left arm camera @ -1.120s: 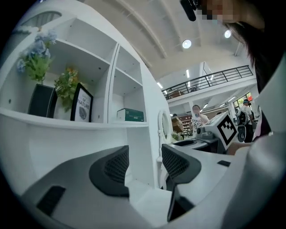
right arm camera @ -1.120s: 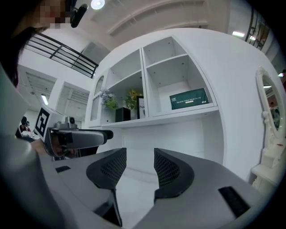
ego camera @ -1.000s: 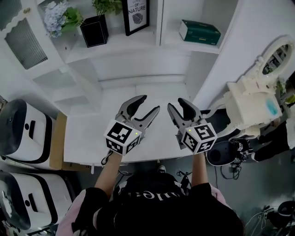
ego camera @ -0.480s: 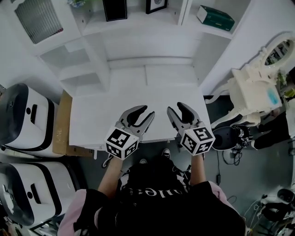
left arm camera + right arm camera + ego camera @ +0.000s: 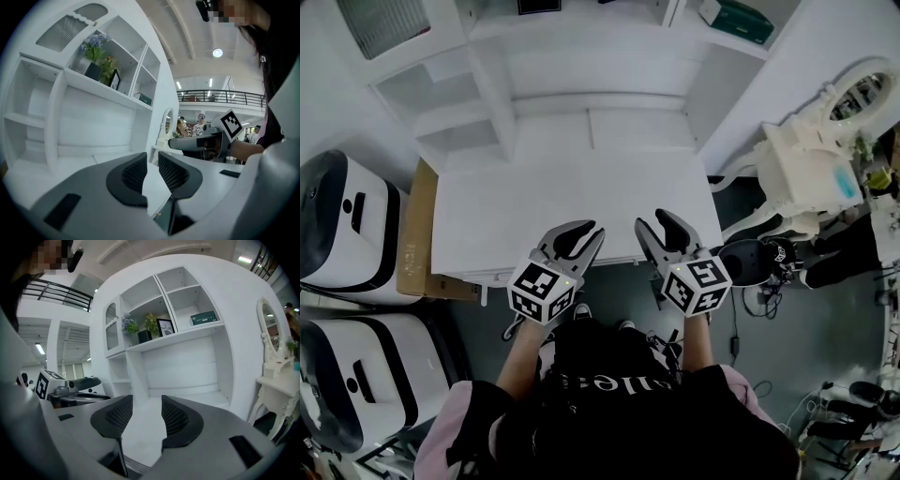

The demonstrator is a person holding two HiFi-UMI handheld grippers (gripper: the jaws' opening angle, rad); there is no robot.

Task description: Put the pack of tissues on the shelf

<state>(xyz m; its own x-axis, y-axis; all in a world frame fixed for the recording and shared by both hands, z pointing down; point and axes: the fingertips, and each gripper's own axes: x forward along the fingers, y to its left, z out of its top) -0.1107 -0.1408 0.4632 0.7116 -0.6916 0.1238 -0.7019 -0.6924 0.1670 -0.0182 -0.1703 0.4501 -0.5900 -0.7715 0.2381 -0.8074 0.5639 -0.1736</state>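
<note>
Tissues [image 5: 736, 19] sit on the upper right shelf [image 5: 712, 42], well apart from both grippers, so the job looks done. Left gripper [image 5: 592, 232] hangs over the desk [image 5: 572, 187] front edge, jaws closing to a narrow gap, nothing between them. Right gripper [image 5: 650, 221] just beside it, jaws apart, empty too. Risk from here, I'd say: any reach back up could nudge the pack off that shelf, or a low swing could clip the desk edge
</note>
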